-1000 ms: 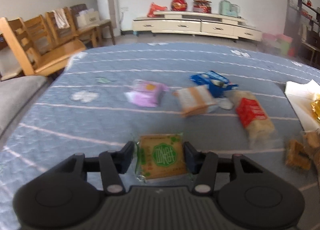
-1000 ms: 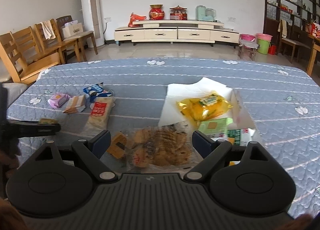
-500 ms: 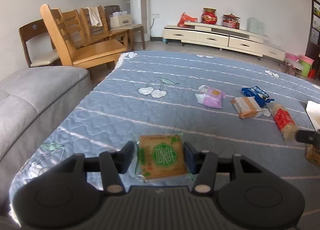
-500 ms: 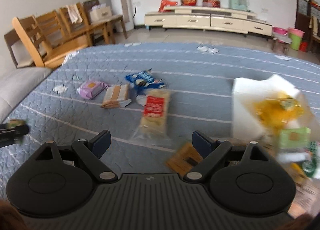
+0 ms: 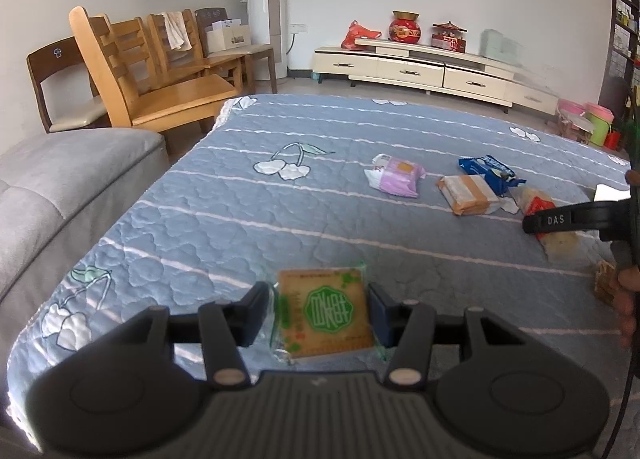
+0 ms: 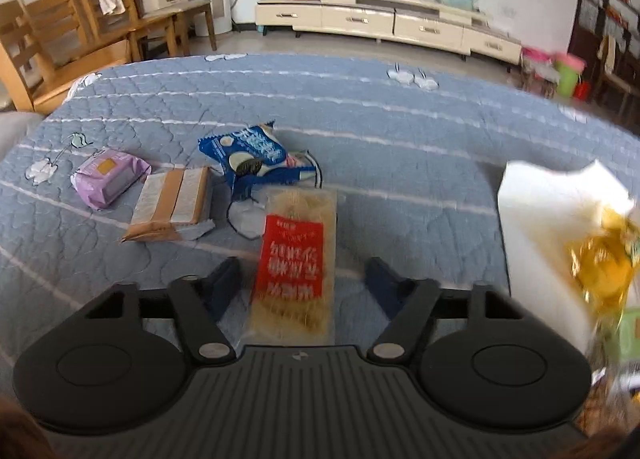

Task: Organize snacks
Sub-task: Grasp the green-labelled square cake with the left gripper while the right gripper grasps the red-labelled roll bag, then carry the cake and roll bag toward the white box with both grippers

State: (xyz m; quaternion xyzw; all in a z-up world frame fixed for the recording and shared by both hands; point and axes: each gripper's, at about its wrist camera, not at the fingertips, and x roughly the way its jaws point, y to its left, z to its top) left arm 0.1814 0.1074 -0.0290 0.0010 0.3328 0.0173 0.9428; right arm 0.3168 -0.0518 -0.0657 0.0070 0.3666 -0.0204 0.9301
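My left gripper point(image 5: 317, 299) is shut on a square cracker packet with a green label point(image 5: 328, 319), held above the near left part of the blue quilted surface point(image 5: 240, 227). My right gripper point(image 6: 303, 271) hangs over a long noodle-like pack with a red label point(image 6: 294, 255). The pack lies between the closing jaws, with a gap on each side. One right finger point(image 5: 560, 220) shows at the edge of the left wrist view. A purple pack point(image 6: 108, 177), a tan pack point(image 6: 172, 203) and a blue cookie pack point(image 6: 250, 157) lie just beyond.
A white bag point(image 6: 552, 211) with a yellow snack point(image 6: 600, 263) lies at the right. A grey sofa point(image 5: 60, 199) borders the quilt on the left, with wooden chairs point(image 5: 160, 71) behind it. A person's hand point(image 5: 628, 299) is at the right edge.
My right gripper has swung left and down, from over the snacks by the white bag to the red-label pack. My left gripper has carried the cracker packet toward the quilt's left side.
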